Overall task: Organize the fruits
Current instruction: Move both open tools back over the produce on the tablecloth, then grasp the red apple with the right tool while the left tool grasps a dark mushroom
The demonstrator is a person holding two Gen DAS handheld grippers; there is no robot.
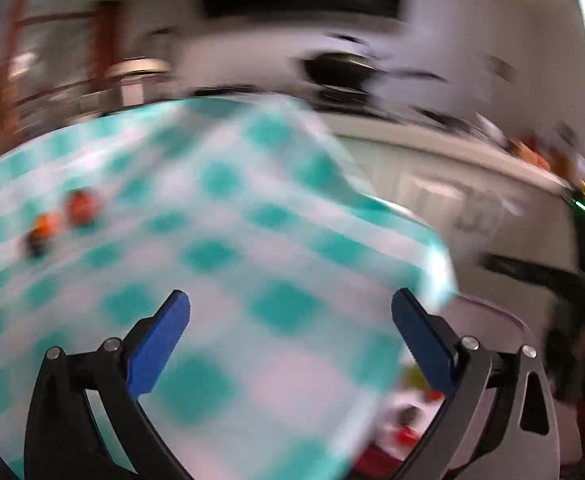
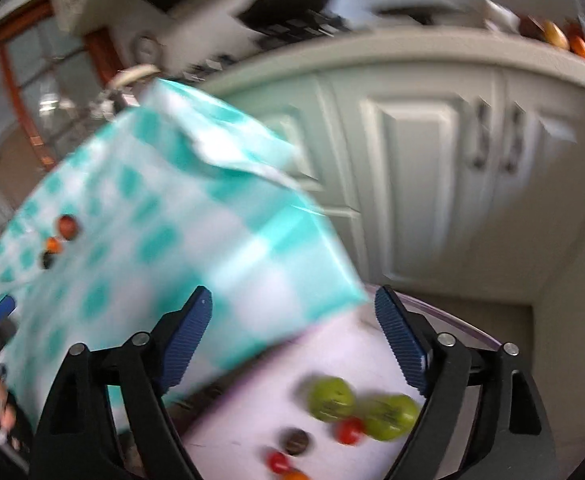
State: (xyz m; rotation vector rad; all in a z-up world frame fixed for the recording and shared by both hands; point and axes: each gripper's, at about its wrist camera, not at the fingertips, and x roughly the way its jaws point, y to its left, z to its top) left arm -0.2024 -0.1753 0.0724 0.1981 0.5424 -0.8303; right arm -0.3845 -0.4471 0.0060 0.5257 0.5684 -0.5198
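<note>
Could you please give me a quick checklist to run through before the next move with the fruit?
1. Left gripper empty, jaws wide apart: ok.
2. Right gripper empty, jaws apart: ok.
3. Green fruits lie on the white surface, between the right gripper's fingers in its view: ok.
4. Small red fruits beside them, in sight: ok.
5. Small round fruits on the checked cloth, apart from the others: not ok.
6. Sharp view for aiming, both pictures blurred: not ok.
</note>
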